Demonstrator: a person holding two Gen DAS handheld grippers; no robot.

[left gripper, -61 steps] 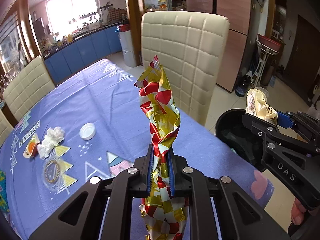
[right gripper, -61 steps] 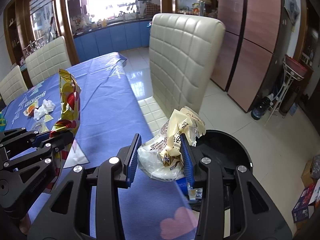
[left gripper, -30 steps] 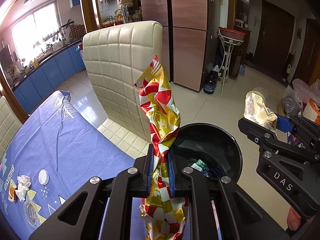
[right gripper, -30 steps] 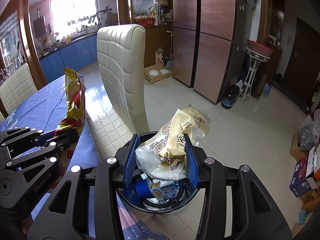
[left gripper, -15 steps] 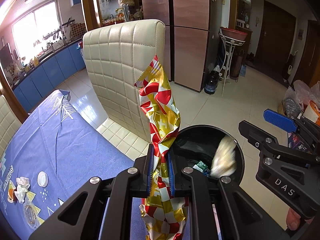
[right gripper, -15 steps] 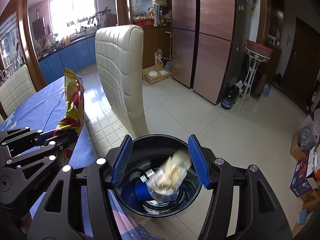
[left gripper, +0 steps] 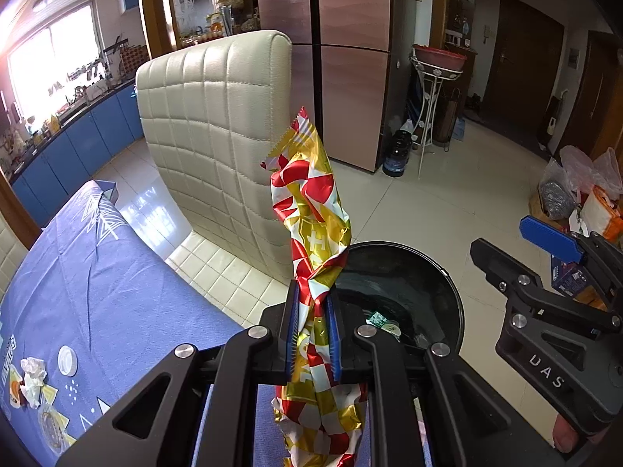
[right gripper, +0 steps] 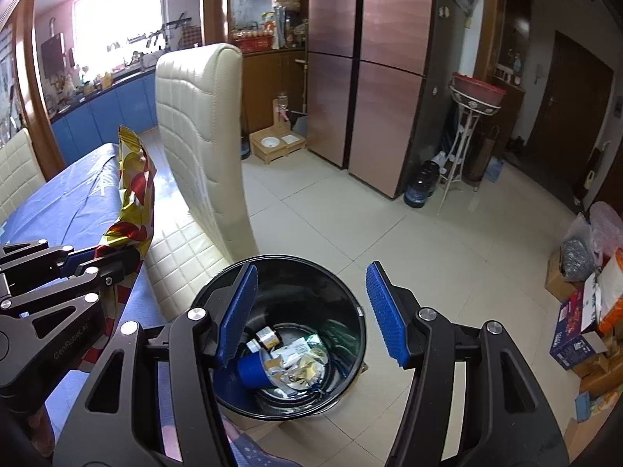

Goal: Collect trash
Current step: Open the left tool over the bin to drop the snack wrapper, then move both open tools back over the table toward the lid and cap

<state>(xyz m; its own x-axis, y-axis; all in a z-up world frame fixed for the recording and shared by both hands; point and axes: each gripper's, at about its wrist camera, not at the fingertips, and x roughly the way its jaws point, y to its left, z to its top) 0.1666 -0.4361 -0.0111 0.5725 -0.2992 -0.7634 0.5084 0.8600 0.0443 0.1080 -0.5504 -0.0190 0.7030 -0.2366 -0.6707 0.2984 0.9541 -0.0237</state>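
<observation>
Left gripper (left gripper: 311, 334) pinched the crinkly red-gold foil wrapper (left gripper: 311, 229) beside the round black trash bin (right gripper: 350, 299); right gripper (right gripper: 311, 311) hung spread above it. Letting go early could've dropped the wrapper outside.

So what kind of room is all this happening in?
Most likely a home kitchen-dining room: a dining table with a blue cloth and cream padded chair, blue kitchen cabinets under a window, and a tall copper-coloured fridge behind.
</observation>
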